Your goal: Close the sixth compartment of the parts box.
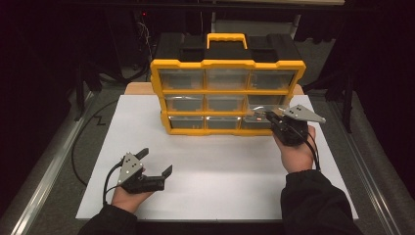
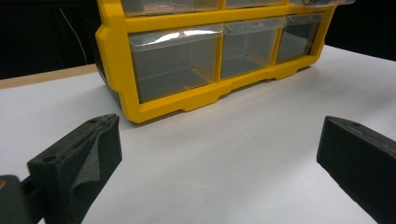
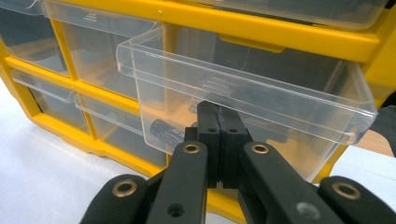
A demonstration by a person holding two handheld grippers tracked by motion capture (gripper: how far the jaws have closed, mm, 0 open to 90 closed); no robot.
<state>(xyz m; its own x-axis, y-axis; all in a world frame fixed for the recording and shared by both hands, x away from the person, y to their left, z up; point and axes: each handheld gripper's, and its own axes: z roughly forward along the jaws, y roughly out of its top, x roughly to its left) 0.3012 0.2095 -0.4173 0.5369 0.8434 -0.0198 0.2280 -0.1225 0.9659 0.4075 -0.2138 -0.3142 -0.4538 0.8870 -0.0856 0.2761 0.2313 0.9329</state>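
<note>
Right gripper (image 3: pixel 218 122) jaws pressed together at the clear drawer (image 3: pixel 243 100); left gripper (image 1: pixel 155 166) jaws wide

No text, label, brand, number or sign can be read; a dark cylinder (image 3: pixel 164 132) lying inside the pulled-out clear drawer (image 3: pixel 243 100) carries a pale printed band, too small and blurred to make out; faint raised lines are moulded into the front lips of the clear drawers, and whether they are lettering cannot be told; the yellow frame of the organiser (image 3: pixel 280 32) shows no readable marking in the right gripper view, nor in the left gripper view or the high view
</note>
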